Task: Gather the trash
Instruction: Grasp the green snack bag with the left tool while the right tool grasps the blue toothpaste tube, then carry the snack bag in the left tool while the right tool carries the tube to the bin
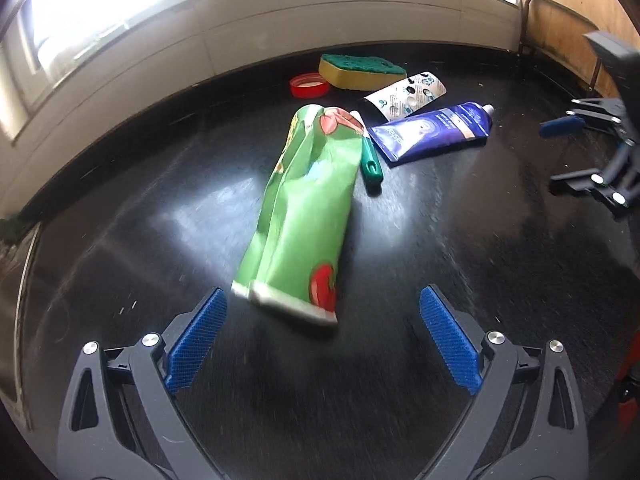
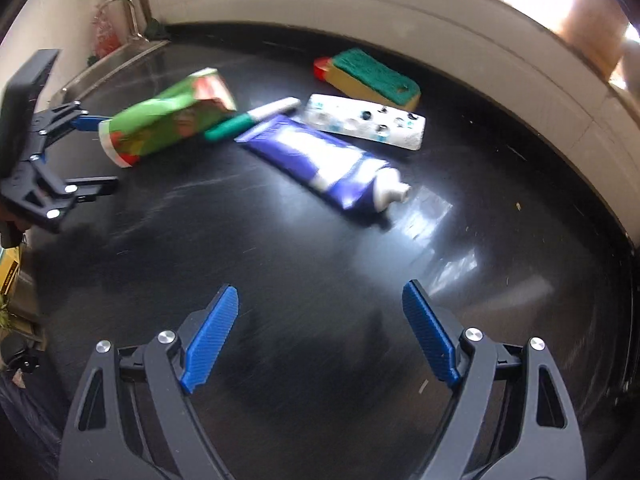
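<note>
A crushed green juice carton (image 1: 304,208) lies on the black countertop (image 1: 120,240), just ahead of my open, empty left gripper (image 1: 322,300). Beside it lie a green-capped marker (image 1: 370,160), a purple tube (image 1: 434,130), an empty pill blister pack (image 1: 408,94), a yellow-green sponge (image 1: 360,70) and a red lid (image 1: 309,85). In the right wrist view the carton (image 2: 168,120), marker (image 2: 248,120), tube (image 2: 324,164), blister pack (image 2: 364,122) and sponge (image 2: 372,76) lie beyond my open, empty right gripper (image 2: 320,296). The left gripper (image 2: 92,152) shows at the left there, its jaws either side of the carton's end.
A white window ledge (image 1: 280,24) runs along the back of the counter. A sink with a tap (image 2: 120,32) sits at the far left. A metal rack (image 1: 560,32) stands at the far right corner. The right gripper (image 1: 576,152) shows at the right edge.
</note>
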`<state>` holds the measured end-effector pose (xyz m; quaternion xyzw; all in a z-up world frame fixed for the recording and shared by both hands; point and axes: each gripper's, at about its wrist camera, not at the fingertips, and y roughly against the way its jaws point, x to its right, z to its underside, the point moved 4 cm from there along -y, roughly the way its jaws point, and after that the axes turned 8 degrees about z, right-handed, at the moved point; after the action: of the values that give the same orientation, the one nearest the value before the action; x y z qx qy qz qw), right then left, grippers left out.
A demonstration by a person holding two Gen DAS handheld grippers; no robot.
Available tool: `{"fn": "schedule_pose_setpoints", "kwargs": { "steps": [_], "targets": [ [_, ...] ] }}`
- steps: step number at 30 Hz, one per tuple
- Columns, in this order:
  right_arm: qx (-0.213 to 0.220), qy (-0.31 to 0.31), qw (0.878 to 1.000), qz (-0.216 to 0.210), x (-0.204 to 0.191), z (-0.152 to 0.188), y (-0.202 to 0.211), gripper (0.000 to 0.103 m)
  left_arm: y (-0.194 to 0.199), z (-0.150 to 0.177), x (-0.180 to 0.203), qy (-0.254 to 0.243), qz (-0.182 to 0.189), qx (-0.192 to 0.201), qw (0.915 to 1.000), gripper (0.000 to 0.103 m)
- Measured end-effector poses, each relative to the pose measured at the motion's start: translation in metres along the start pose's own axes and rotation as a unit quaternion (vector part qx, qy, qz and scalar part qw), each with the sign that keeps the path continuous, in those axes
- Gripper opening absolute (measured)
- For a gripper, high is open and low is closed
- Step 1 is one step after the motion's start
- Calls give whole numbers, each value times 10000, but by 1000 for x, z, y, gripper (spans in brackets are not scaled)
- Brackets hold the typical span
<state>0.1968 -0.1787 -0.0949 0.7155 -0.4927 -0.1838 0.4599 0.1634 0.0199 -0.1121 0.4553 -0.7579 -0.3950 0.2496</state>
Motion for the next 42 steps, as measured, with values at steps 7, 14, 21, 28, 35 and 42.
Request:
{"fn": "schedule_pose_setpoints", "kwargs": {
  "steps": [7, 14, 21, 28, 35, 42],
  "targets": [
    [-80, 354, 9990, -242, 13, -40, -39, 83, -30, -20, -16, -8, 179, -63, 9998, 94],
    [10, 905, 9937, -659, -3, -72, -56, 83, -43, -38, -16, -24, 506, -24, 9987, 85],
    [117, 927, 9931, -713, -22, -61, -39, 60, -39, -45, -15, 49, 330, 37, 9994, 41],
    [213, 231, 9992, -240, -39, -28, -9, 54, -14, -39, -12, 253, 186, 216, 9993, 39],
    [386, -461, 9982, 76, -47, -3, 23, 54, 31, -31, 6, 327, 29, 401, 9987, 39],
    [-102, -618, 9977, 265, -62, 29, 27, 54, 53, -9, 22, 423, -59, 372, 9984, 39]
  ]
}}
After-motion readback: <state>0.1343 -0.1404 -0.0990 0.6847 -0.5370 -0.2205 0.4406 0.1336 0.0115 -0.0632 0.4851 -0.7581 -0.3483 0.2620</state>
